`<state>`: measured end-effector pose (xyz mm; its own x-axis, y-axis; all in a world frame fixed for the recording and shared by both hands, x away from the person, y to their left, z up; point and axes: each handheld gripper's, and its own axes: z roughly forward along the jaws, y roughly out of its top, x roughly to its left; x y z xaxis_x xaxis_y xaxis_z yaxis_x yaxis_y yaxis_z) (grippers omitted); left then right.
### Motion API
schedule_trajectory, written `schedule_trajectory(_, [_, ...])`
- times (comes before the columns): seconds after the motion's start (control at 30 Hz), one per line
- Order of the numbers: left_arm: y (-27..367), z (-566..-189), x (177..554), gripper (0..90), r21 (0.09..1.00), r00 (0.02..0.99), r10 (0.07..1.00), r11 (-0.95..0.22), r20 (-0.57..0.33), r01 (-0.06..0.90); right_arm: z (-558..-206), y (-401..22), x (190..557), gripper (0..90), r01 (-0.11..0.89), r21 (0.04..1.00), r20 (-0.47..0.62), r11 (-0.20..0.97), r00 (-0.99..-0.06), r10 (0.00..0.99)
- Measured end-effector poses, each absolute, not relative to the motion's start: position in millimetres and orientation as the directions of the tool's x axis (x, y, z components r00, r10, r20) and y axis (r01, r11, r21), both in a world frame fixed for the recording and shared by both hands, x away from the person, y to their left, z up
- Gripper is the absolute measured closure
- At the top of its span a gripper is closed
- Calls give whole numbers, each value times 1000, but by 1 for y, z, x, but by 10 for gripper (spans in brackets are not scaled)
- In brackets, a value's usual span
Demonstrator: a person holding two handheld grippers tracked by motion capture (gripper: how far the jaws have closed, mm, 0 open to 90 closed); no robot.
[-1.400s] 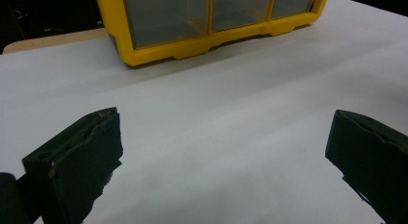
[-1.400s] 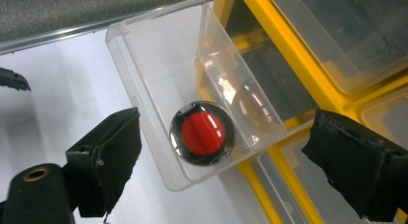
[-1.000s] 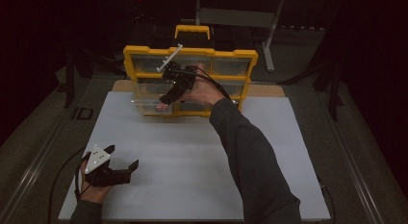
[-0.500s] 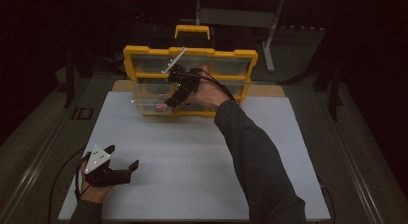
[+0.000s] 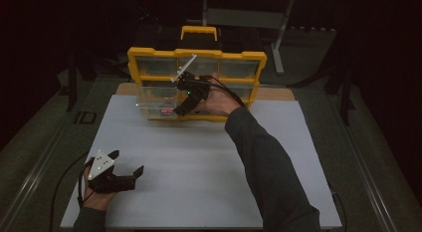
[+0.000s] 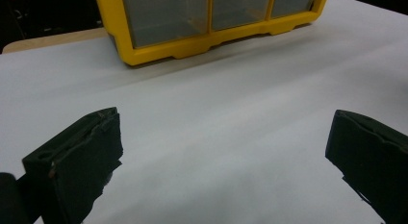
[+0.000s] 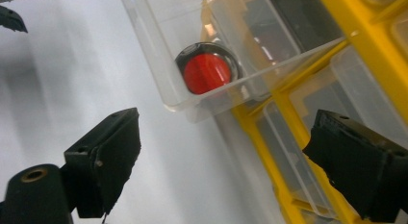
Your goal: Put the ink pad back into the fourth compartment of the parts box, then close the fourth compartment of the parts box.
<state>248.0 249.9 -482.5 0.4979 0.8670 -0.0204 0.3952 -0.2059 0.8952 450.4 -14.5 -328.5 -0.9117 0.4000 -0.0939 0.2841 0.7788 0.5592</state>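
Black left gripper (image 5: 127,164) idles at 7 o'clock on the white sheet (image 5: 199,162), jaws wide and empty, out of the way. At 12 o'clock the yellow organizer (image 5: 149,55) has one clear drawer (image 7: 159,51) pulled out, exposing the red button (image 7: 208,73); right gripper (image 5: 180,108) hovers just beside it, jaws spread wide, likely lining up a pick.

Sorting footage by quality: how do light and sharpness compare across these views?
High view: dim, dark surroundings, the white table lit. Left gripper view: bright table, yellow drawer cabinet slightly soft. Right gripper view: red button in its open clear drawer fairly sharp, near jaws blurred.
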Motion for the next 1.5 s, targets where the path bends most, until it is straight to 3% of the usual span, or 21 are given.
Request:
schedule_trajectory(0.97, [249,-483,249,0,892,501,866,-212,-18,399,-359,-8,436,109,269,570,-66,777,-927,369])
schedule_trajectory(1.5, [249,-483,248,0,893,499,866,-210,-19,398,-364,-6,429,195,266,596,-49,758,-930,365])
